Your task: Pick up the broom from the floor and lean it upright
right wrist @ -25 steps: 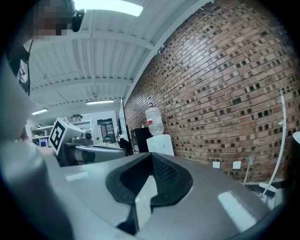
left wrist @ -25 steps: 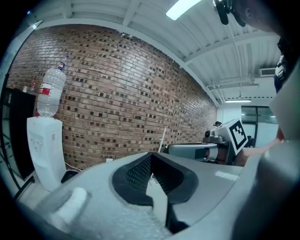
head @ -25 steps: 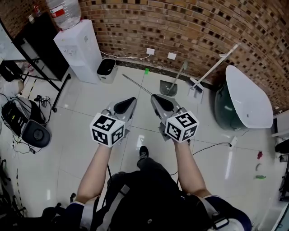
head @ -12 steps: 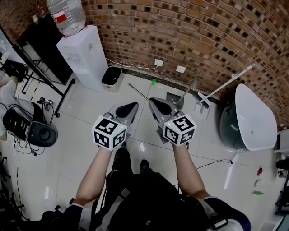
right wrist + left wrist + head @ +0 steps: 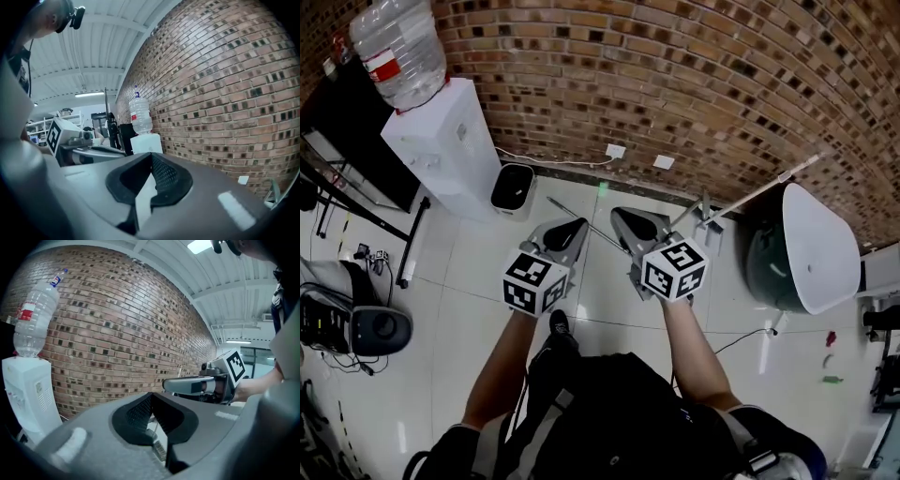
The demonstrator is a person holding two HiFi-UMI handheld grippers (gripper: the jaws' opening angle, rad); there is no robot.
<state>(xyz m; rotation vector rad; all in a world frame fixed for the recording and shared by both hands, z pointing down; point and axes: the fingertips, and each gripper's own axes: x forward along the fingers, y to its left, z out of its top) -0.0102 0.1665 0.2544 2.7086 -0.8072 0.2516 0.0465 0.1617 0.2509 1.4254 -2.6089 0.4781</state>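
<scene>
Reaching for the broom (image 5: 577,217) on the floor (image 5: 469,281) just beyond, best parting the shut, empty left gripper (image 5: 570,227) and right gripper (image 5: 624,219) before straddling its handle.

Nothing readable here tbh. The water bottle (image 5: 398,47) up at 10 o'clock has a red label (image 5: 382,66), but the print's way too small.

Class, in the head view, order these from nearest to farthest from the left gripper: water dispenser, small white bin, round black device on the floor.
1. small white bin: ahead-left of the left gripper, by the wall.
2. water dispenser: beyond the bin, further left.
3. round black device: far left, away from the wall.
</scene>
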